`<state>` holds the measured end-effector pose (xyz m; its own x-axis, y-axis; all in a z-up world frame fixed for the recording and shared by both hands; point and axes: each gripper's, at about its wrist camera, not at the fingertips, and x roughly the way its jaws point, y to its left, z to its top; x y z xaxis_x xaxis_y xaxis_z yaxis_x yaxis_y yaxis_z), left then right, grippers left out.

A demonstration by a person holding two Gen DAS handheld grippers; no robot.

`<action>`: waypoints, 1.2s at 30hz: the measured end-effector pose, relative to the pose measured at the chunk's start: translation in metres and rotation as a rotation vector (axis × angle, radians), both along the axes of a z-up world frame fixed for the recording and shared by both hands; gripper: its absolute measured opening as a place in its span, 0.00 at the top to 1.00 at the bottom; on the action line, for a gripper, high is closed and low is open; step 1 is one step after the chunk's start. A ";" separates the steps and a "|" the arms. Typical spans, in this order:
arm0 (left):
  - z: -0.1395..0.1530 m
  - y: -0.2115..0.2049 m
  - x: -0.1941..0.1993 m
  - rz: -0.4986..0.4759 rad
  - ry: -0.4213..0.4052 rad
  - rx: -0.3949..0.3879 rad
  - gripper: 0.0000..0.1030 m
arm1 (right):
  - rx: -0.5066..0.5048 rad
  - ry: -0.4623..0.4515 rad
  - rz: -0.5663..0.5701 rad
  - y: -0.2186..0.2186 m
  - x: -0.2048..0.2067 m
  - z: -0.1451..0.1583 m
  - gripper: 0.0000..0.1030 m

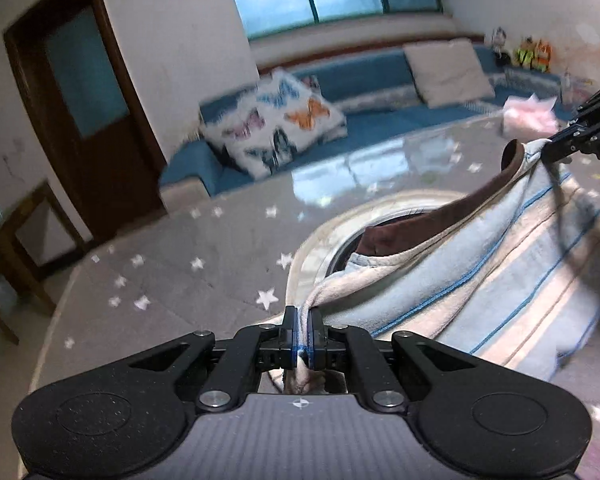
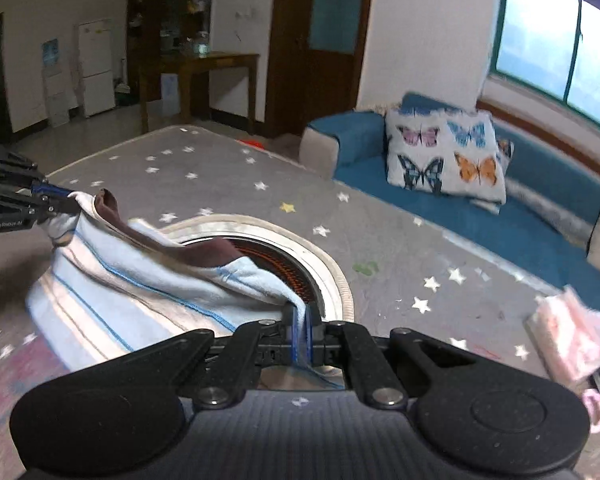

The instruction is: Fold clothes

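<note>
A light blue and cream striped garment [image 1: 488, 280] with a brown inner band hangs stretched between my two grippers above the table. My left gripper [image 1: 303, 320] is shut on one edge of the cloth, which bunches between its pads. The right gripper [image 1: 548, 150] appears at the right of the left wrist view, pinching the other corner. In the right wrist view my right gripper [image 2: 301, 320] is shut on the striped garment [image 2: 140, 292], and the left gripper [image 2: 70, 202] holds the far corner at the left.
The grey star-patterned table cover [image 2: 228, 184] has a round hob [image 2: 296, 268] with a cream rim beneath the garment. A pink folded item [image 2: 572, 336] lies at the table's right. A blue sofa [image 2: 540, 208] with a butterfly cushion [image 2: 444, 156] stands beyond; a wooden door [image 1: 80, 92] at left.
</note>
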<state>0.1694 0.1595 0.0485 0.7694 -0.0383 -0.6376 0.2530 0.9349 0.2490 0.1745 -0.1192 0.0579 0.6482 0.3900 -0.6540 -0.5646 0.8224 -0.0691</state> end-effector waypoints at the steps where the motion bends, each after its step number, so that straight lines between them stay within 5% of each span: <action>1: -0.006 0.000 0.012 0.013 0.018 0.000 0.95 | 0.005 0.015 -0.012 0.002 0.012 -0.009 0.97; 10: -0.052 0.005 0.073 0.085 0.103 -0.006 0.91 | 0.048 0.122 -0.130 0.003 0.072 -0.080 0.95; 13: -0.059 0.005 0.080 0.109 0.103 -0.007 0.85 | 0.062 0.113 -0.187 -0.002 0.079 -0.091 0.85; 20: -0.056 0.011 0.093 0.180 0.088 -0.017 0.58 | 0.076 0.067 -0.232 -0.011 0.076 -0.075 0.75; 26: -0.033 0.014 0.081 0.182 0.025 -0.046 0.61 | 0.114 0.105 -0.202 -0.022 0.056 -0.073 0.76; 30: -0.029 0.006 0.075 0.117 0.058 -0.098 0.66 | 0.099 0.130 -0.188 -0.020 0.055 -0.084 0.77; 36: -0.036 -0.006 0.075 0.090 0.078 -0.092 0.66 | 0.090 -0.025 -0.283 -0.030 0.057 -0.064 0.79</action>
